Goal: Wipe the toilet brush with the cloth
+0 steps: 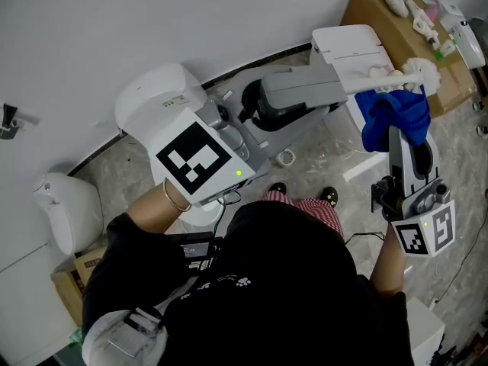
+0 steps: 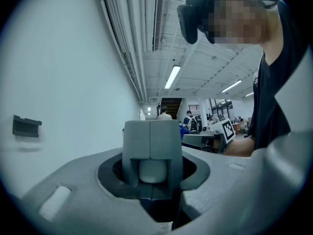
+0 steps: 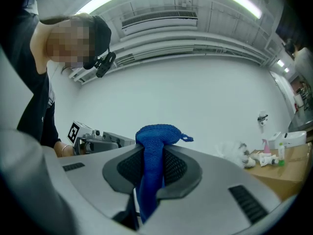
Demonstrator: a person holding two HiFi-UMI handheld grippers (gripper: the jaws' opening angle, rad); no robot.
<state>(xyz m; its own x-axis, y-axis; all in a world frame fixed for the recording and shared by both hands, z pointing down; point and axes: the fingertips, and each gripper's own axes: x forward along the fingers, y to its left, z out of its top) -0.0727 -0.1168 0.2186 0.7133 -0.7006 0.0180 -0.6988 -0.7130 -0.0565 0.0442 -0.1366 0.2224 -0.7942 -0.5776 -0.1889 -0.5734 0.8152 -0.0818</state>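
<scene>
We are pinching the cloth in the right claw. Its jaws are pressing onto the blue fabric, and a fold is bulging past the tips. In the left claw we are clamping the brush by the pale end of its handle, with the jaws closing around it.

Nothing is carrying either thing. We are holding the brush roughly level in the air, its white head pointing away from the left claw toward the cardboard box. We are holding the cloth up under that head, either touching the bristles or lying just beside them; the head view is not settling which.

We are judging the wipe to be only starting, at the head. No cloth is covering the handle, so most of the wiping is looking undone.
</scene>
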